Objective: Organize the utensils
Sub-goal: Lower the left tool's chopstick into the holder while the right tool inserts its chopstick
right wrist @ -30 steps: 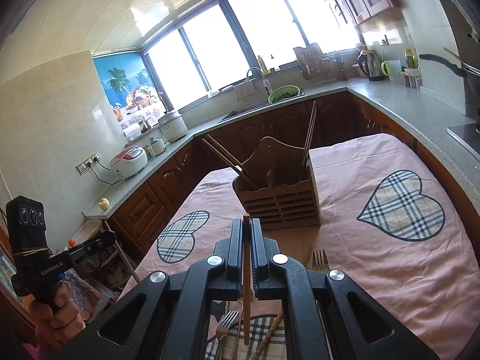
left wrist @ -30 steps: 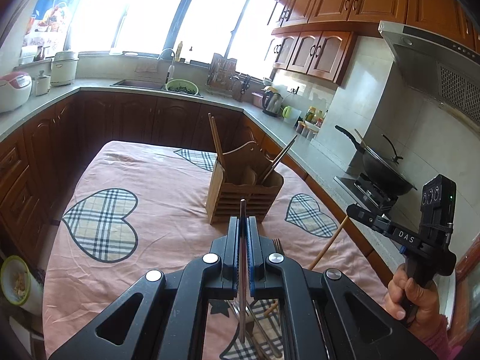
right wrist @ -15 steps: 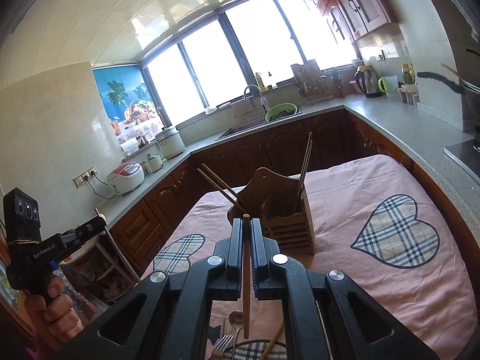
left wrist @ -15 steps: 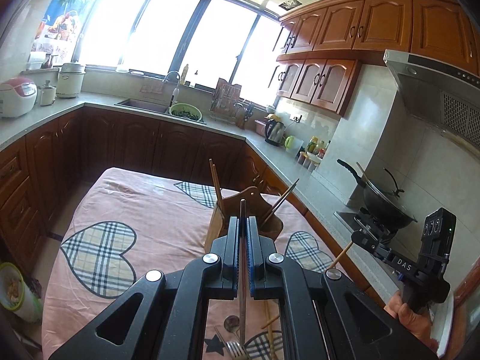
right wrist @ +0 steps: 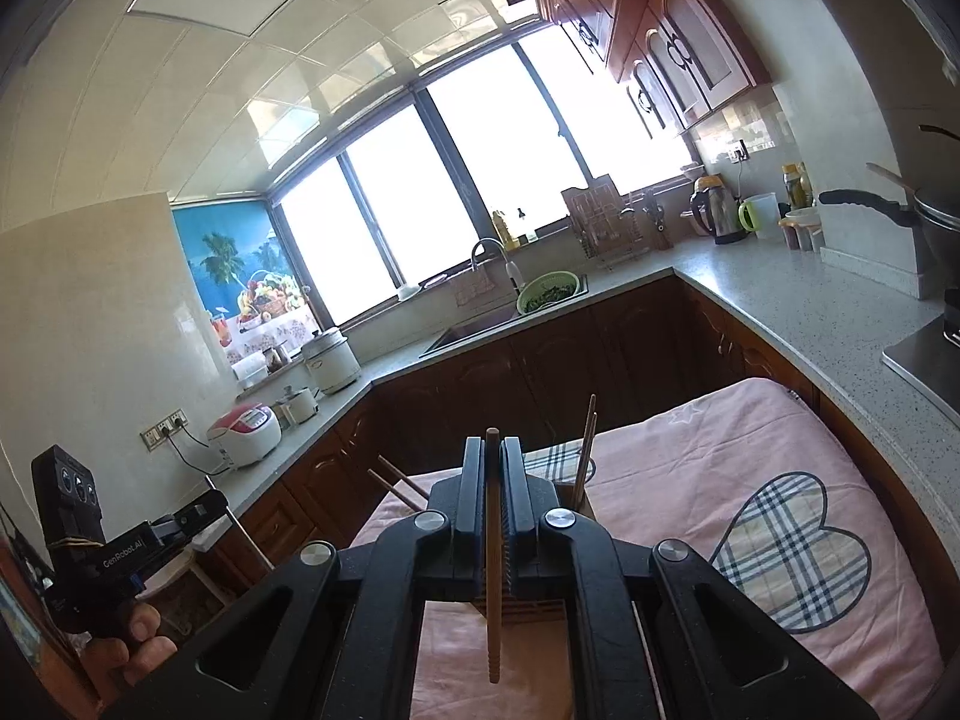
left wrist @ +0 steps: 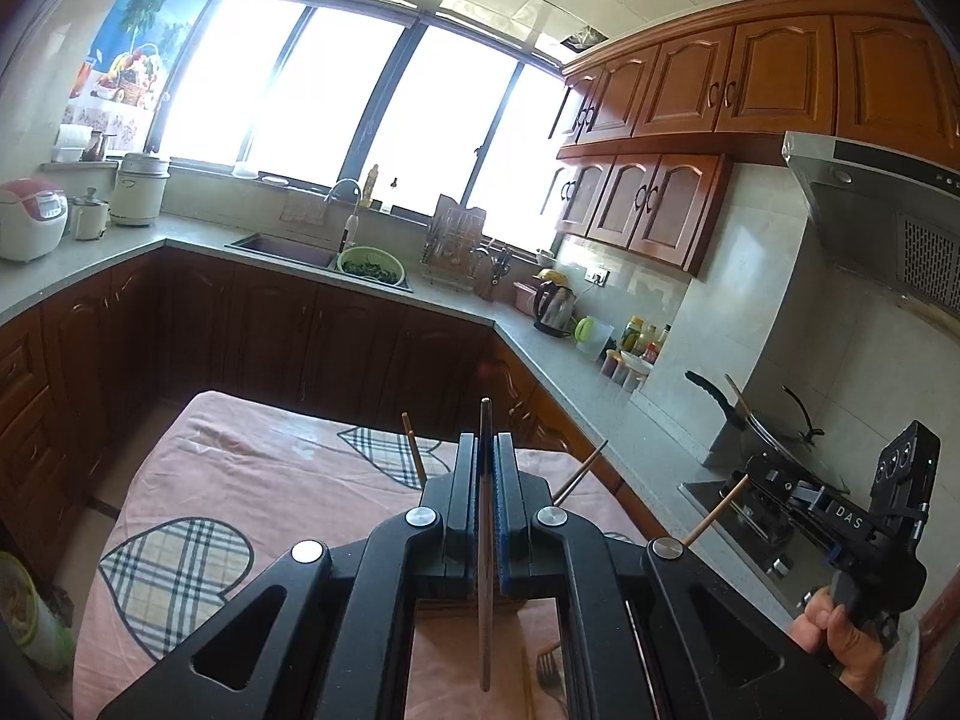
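Left gripper (left wrist: 486, 468) pinched my thin dark metal utensil handle (left wrist: 485, 570), right gripper (right wrist: 493, 474) clamped a brown wooden chopstick (right wrist: 493, 588), both above the slatted wooden utensil holder (right wrist: 522, 607).

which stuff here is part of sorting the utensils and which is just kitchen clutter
Part of the job:
- dark chopstick in the left gripper
- wooden chopstick in the right gripper
- fork on the table
- wooden holder

Just lying about:
- kettle
- rice cooker
- green colander
- wok
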Available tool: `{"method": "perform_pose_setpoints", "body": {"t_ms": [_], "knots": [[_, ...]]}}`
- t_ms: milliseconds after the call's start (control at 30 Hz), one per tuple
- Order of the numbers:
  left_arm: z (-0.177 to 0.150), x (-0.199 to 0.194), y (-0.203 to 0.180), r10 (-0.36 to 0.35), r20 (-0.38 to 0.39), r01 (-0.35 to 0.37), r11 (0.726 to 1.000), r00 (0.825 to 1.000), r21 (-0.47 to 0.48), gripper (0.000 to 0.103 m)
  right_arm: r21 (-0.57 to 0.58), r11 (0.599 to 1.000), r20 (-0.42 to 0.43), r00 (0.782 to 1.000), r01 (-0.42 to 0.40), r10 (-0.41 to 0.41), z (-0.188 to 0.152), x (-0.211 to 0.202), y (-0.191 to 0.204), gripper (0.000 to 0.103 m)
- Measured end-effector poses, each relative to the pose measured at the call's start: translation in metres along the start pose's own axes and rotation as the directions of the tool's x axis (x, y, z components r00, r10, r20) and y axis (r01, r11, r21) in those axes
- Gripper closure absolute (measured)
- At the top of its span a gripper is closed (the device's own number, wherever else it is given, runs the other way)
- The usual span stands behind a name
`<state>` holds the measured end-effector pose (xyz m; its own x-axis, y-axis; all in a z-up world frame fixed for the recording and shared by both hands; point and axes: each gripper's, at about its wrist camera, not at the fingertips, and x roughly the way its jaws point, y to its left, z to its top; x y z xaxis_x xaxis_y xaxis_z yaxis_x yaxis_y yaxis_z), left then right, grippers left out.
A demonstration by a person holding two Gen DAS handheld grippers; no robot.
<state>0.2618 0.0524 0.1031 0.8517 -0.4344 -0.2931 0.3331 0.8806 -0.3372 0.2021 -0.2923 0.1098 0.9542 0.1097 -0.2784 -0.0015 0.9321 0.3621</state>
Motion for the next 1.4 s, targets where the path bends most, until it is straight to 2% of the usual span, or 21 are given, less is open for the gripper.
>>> {"method": "perform_pose_setpoints", "body": {"t_ms": [333,600,767,967,1200,1400], "knots": [[0.018,0.06,-0.002,0.01,0.109,-0.011,1.0,0.994,0.007,0.101,0.006,0.999,0.067,0.997,0.031,-0.032,0.038,0.033,-0.017,0.098],[-0.013,0.121,0.008,0.068,0.155,-0.064,0.997,0.986,-0.031,0.101,0.01,0.997,0.098,0.992,0.073,-0.074,0.039,0.068,-0.035,0.098],[-0.042,0.164,0.01,0.11,0.122,-0.105,0.993,0.986,-0.047,0.101,0.022,0.996,0.07,0.993,0.091,-0.092,0.022,0.093,-0.046,0.098],[-0.07,0.197,0.011,0.113,0.071,-0.108,0.991,0.991,-0.078,0.101,0.044,0.994,0.013,0.995,0.102,-0.102,-0.005,0.116,-0.06,0.098],[-0.075,0.222,0.007,0.122,0.027,-0.121,0.991,0.992,-0.058,0.101,0.051,0.995,-0.021,0.996,0.089,-0.088,-0.024,0.129,-0.062,0.098],[-0.062,0.226,0.005,0.13,0.0,-0.13,0.991,0.992,-0.038,0.1,0.048,0.995,-0.034,0.996,0.089,-0.088,-0.026,0.13,-0.06,0.098]]}}
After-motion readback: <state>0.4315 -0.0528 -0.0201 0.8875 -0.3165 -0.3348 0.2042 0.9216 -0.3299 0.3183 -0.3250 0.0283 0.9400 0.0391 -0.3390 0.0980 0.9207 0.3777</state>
